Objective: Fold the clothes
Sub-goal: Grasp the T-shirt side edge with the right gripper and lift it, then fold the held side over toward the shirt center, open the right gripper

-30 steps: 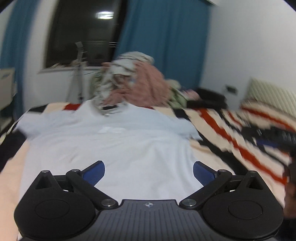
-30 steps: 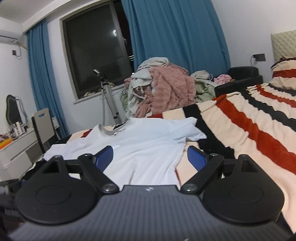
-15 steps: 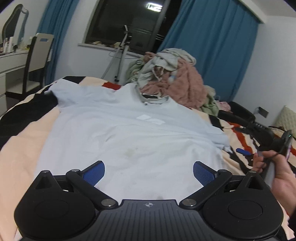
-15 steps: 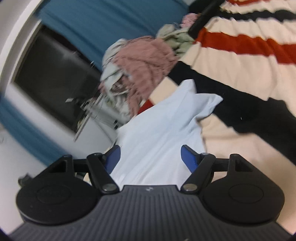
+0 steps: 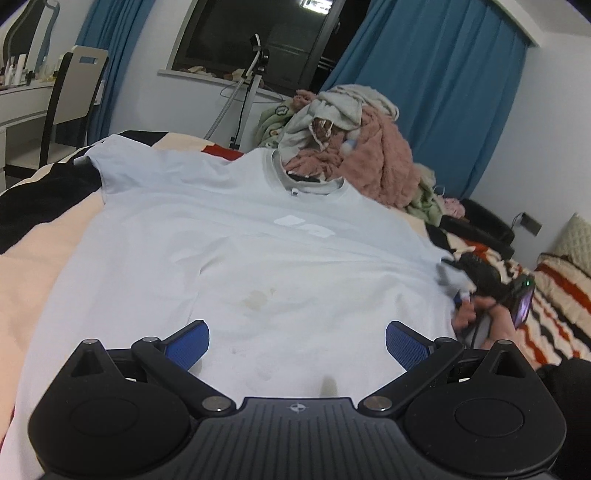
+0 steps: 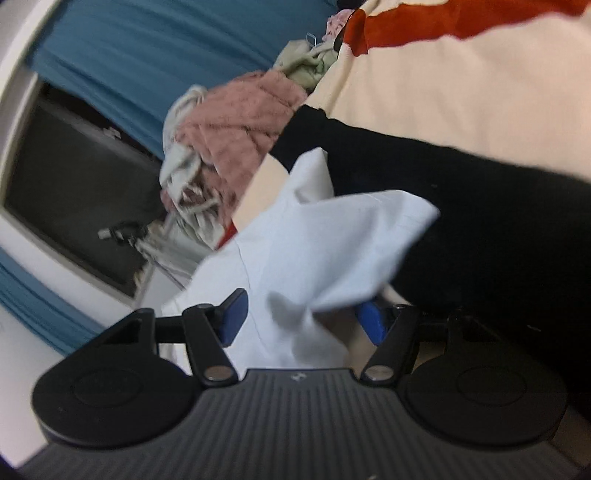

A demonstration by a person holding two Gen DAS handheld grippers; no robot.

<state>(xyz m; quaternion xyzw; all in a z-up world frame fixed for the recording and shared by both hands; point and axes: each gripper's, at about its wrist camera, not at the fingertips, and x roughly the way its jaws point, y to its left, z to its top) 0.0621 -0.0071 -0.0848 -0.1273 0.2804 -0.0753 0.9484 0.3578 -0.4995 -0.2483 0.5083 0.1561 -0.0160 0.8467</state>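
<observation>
A pale blue T-shirt (image 5: 258, 258) lies flat, front up, on the striped bedspread (image 5: 48, 243), collar toward the clothes pile (image 5: 351, 147). The left gripper (image 5: 297, 341) hovers over its lower body, jaws wide apart and holding nothing. At the shirt's right sleeve (image 6: 343, 240), the right gripper (image 6: 301, 321) has just been closing; cloth sits between its half-open jaws, not yet pinched. The fabric looks thin, light and limp, so sleeve hems and shoulder seams seem the best grip points.

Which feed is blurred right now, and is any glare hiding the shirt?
Right wrist view: tilted and motion-smeared, the sleeve and clothes pile soft. Left wrist view: sharp, fisheye-bent at the edges; the shirt evenly lit, its stains readable; the only glare is a lamp reflection in the window.
</observation>
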